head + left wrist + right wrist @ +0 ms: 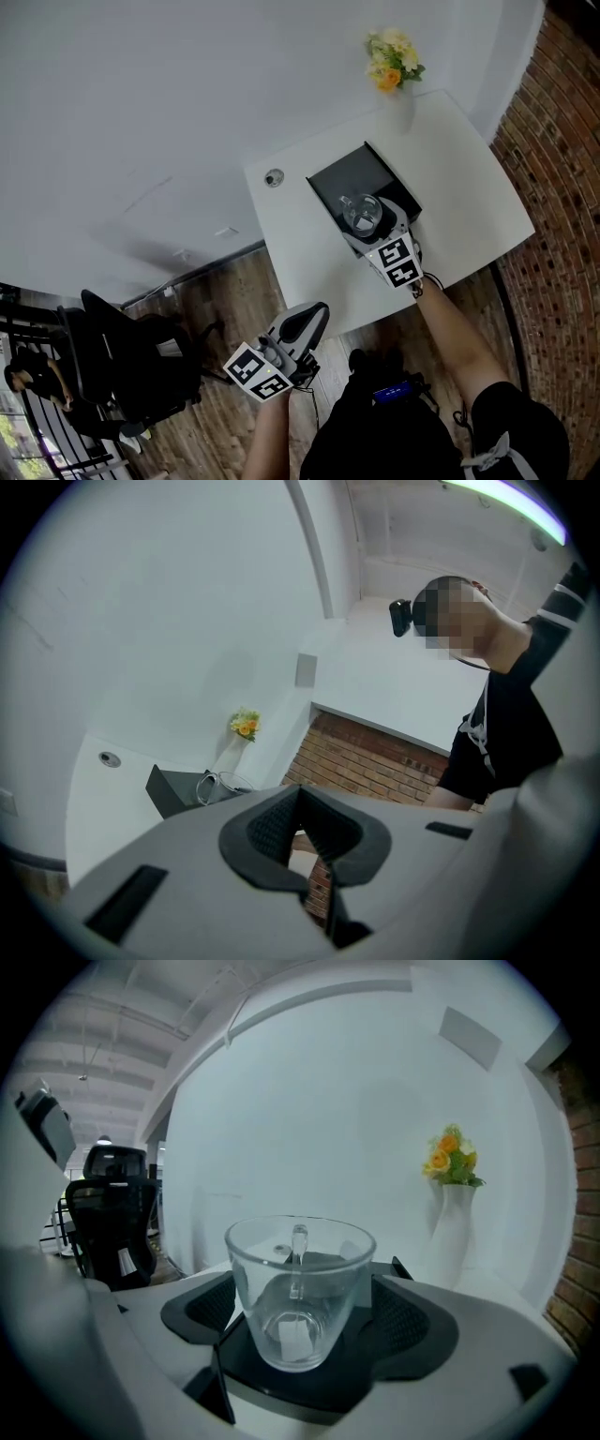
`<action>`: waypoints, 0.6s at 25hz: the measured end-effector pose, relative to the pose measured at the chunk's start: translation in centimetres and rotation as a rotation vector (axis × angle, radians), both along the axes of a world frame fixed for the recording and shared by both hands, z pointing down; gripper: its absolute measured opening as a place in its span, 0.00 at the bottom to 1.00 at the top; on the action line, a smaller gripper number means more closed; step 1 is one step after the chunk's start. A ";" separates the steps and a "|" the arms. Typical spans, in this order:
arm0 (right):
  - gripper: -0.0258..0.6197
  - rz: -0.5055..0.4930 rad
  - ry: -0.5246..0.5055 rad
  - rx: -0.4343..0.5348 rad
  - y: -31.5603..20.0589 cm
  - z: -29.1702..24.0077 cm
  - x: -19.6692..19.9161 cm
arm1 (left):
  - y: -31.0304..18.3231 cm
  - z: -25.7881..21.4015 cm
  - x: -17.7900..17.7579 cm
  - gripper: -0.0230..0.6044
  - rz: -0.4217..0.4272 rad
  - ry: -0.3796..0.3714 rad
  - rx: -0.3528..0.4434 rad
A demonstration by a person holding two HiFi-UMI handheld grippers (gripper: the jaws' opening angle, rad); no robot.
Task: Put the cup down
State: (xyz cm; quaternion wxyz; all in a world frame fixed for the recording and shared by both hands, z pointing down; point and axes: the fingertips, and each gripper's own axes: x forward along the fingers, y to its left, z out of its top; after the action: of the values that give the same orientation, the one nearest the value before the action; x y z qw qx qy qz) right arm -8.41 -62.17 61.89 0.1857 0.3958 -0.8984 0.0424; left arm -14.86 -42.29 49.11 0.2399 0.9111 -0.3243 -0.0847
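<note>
right gripper [365, 218]: right forearm reaches forward over the edge of the square white table [459, 178], jaws clasp the clear glass cup [298, 1288] by its sides | cup: upright, empty, over the flat black mat [339, 178] | left gripper [312, 319]: held low off the table, above the wooden floor [234, 291], jaws pressed together, empty

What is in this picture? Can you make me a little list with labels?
Right gripper: shut on the glass cup, which is upright and empty
Under the cup: black tray on the white table; touching or not, cannot tell
Left gripper: shut, empty, over the floor beside the table
Far corner of table: vase of yellow flowers
</note>
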 end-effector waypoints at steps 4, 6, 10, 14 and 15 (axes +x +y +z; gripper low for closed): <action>0.72 0.002 -0.036 -0.022 2.4 -0.8 2.0 | 0.3 0.0 0.3 0.05 -0.003 -0.001 0.008; 0.72 -0.002 -0.063 -0.038 3.9 -1.7 3.1 | 0.5 0.0 0.3 0.05 -0.010 -0.002 0.012; 0.72 -0.028 -0.154 -0.113 7.8 -3.6 5.2 | 0.9 -0.1 0.7 0.05 -0.017 -0.003 0.024; 0.68 -0.101 -0.302 -0.216 12.8 -5.7 6.5 | 2.1 -0.5 1.3 0.05 -0.021 0.015 0.038; 0.58 -0.094 -0.360 -0.237 13.8 -6.6 7.1 | 2.4 -0.6 1.4 0.05 -0.020 0.020 0.040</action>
State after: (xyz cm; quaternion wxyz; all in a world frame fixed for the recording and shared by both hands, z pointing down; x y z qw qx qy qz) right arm -1.34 -48.41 55.34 0.0693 0.3150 -0.9232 0.2089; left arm -13.43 -39.92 48.49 0.2238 0.9115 -0.3294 -0.1027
